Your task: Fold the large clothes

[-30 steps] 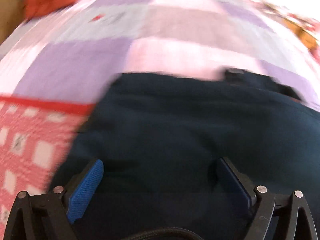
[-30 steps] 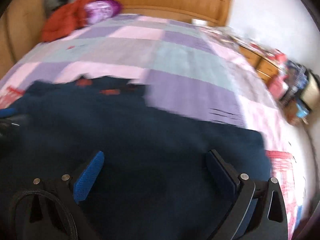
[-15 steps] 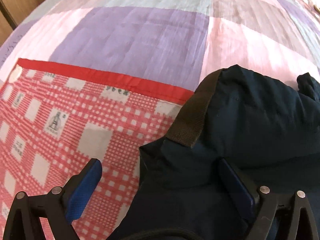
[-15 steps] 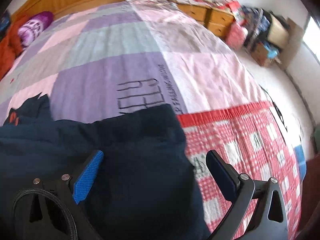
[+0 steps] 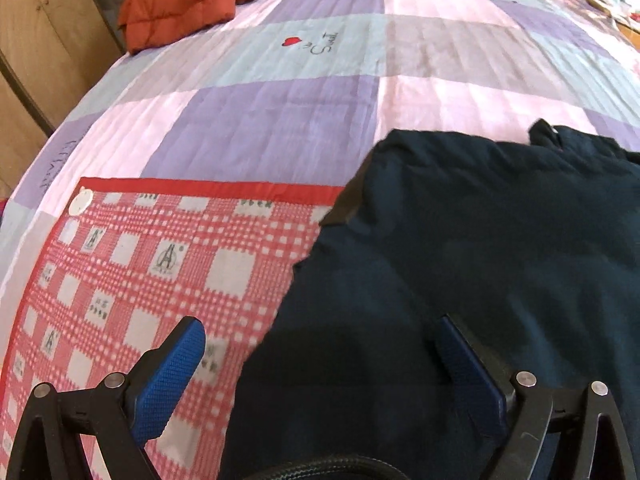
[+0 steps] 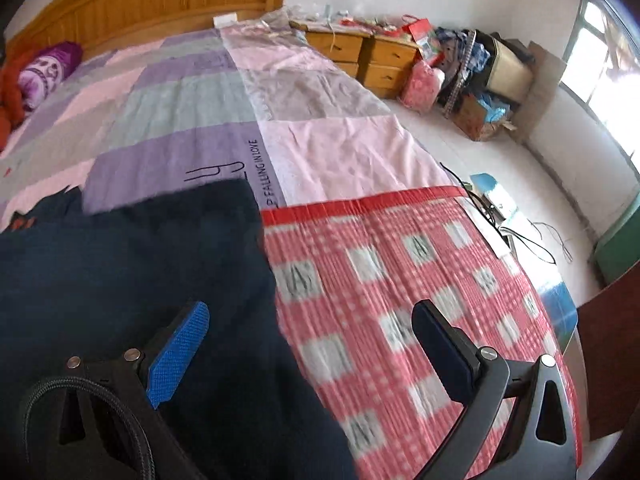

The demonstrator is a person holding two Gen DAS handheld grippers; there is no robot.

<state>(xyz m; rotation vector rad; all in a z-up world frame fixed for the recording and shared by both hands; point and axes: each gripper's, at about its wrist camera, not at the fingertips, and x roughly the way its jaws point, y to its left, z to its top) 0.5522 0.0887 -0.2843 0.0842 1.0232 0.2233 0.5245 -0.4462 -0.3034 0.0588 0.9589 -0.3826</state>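
Through the left wrist camera, we see our left gripper [image 5: 320, 360] spread wide and holding nothing, its fingers straddling the left edge of the dark navy garment [image 5: 480, 260]. The garment lies on the bed with its long axis running across, a dark strap at its upper left corner; the red checked mat [image 5: 140, 272] lies bare to its left, and the patchwork sheet [image 5: 280, 100] stretches away toward an orange jacket [image 5: 180, 0]. Through the right wrist camera, our right gripper [image 6: 308, 344] is likewise spread and grips nothing, straddling the garment's [image 6: 140, 272] right edge, with bare mat [image 6: 400, 280] running rightward to the bed's edge and the floor [image 6: 500, 148] beyond.
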